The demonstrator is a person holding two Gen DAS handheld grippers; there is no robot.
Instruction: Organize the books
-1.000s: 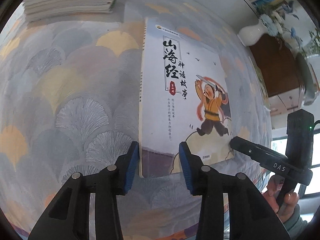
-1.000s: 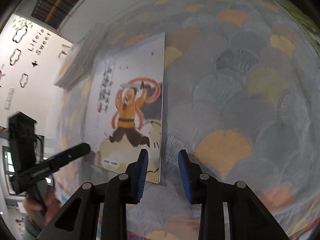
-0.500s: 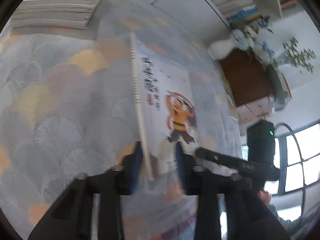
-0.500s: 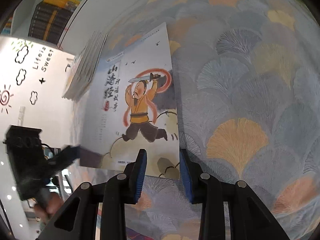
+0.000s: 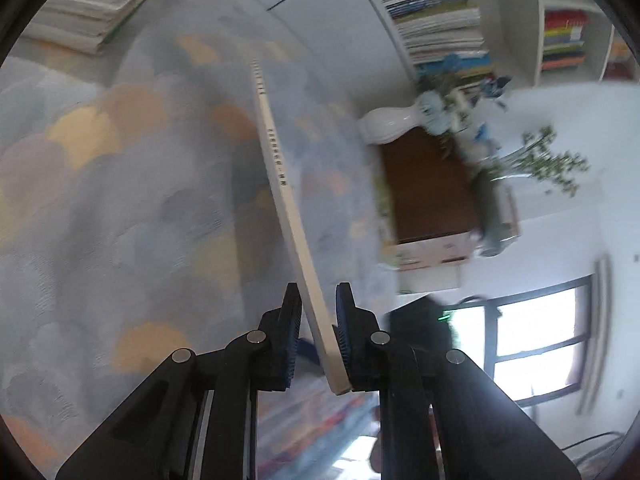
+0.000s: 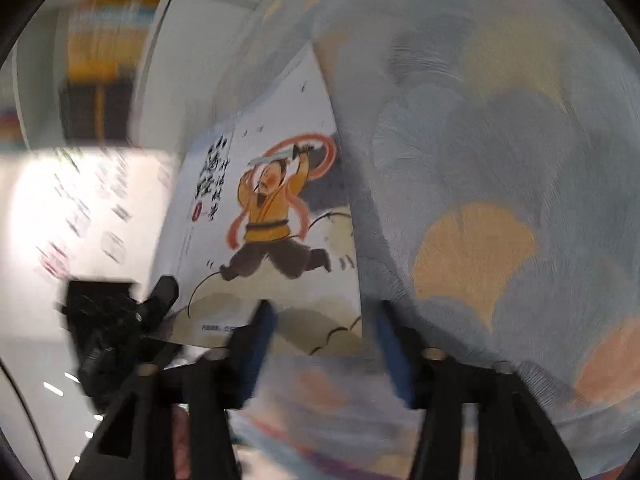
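Spine-on was how the left wrist view showed the picture book: a thin pale edge running from the upper middle of the frame down to the lower centre, where the left gripper stood closed on its near corner, the right blue pad pressed against it and the left pad just beside. The book was tilted up off the fan-patterned tablecloth, not lying flat. A stack of books sat at the upper left of the frame, and a bookshelf at the upper right (both blurred by motion). A white vase stood at middle right.

The right wrist view showed the book's cover at centre, with its running figure in an orange tunic, raised at an angle above the cloth. The right gripper sat at the bottom centre with its fingers spread wide and nothing between them; the book's lower edge lay just beyond their tips. The left tool gripped the lower left corner.

The step in hand looked like the lift and carry. The next move probably called for a steady hold on that one corner while swinging the book toward the stack, then laying it flat and square.
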